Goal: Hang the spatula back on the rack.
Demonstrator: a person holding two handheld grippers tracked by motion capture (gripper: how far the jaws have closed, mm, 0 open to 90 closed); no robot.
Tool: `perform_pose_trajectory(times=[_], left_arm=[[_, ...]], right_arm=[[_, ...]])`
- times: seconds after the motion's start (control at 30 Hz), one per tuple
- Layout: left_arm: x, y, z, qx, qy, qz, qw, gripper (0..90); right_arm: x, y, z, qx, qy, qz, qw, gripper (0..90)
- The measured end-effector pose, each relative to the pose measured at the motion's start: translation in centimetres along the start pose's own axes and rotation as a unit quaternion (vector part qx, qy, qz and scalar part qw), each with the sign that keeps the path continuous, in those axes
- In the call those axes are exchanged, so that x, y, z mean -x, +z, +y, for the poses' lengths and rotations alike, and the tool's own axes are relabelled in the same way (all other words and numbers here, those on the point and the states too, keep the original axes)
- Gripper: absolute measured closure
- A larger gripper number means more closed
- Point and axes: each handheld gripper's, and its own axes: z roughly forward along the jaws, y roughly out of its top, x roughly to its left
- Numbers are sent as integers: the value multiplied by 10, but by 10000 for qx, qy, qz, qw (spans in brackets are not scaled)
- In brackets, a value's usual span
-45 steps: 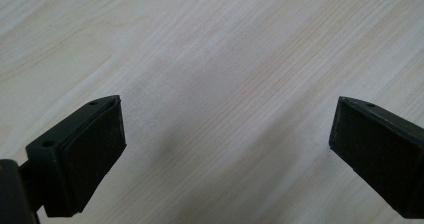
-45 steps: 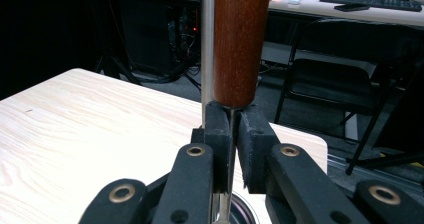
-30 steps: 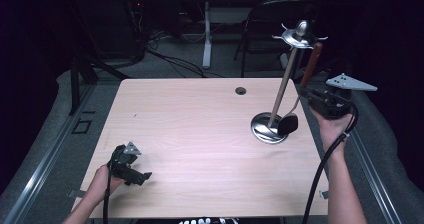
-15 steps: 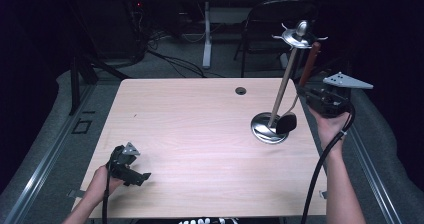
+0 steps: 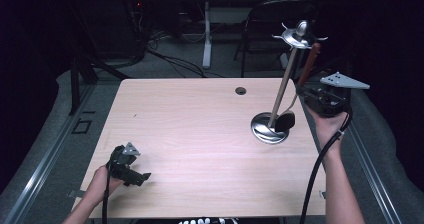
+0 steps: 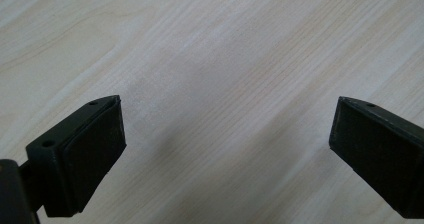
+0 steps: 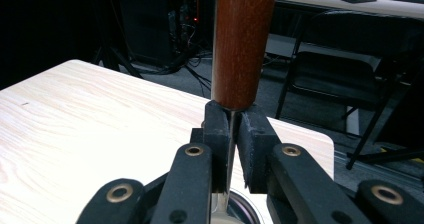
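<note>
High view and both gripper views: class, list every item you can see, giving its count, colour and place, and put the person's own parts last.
Table: one, pale wood, centre of the high view.
Utensil stand: one, silver round base with a tilted pole and hooked top, right part of the table.
Utensil: one, brown wooden handle on a thin metal shaft, dark head near the stand's base, clamped in the right gripper.
Grommet hole: one, dark, far edge of the table.
Chair: one, black, behind the table.
Left gripper: one, black, open over the near left corner.
Right gripper: one, black, right table edge.

Bg: black chair (image 5: 270,29), floor cables (image 5: 170,59), table grommet (image 5: 241,90).
</note>
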Motion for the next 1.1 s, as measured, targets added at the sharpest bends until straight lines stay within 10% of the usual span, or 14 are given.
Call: perform_pose_trajectory(times=[0.67,1.1], left_arm=[[0,0,0,1,19,2,10000,13],[0,0,1,4,49,-6,10000,14]], right_arm=[[-3,-1,0,92,-50,-140,9998,771],[-11,3,-3,-516,-133,63,9986,349]])
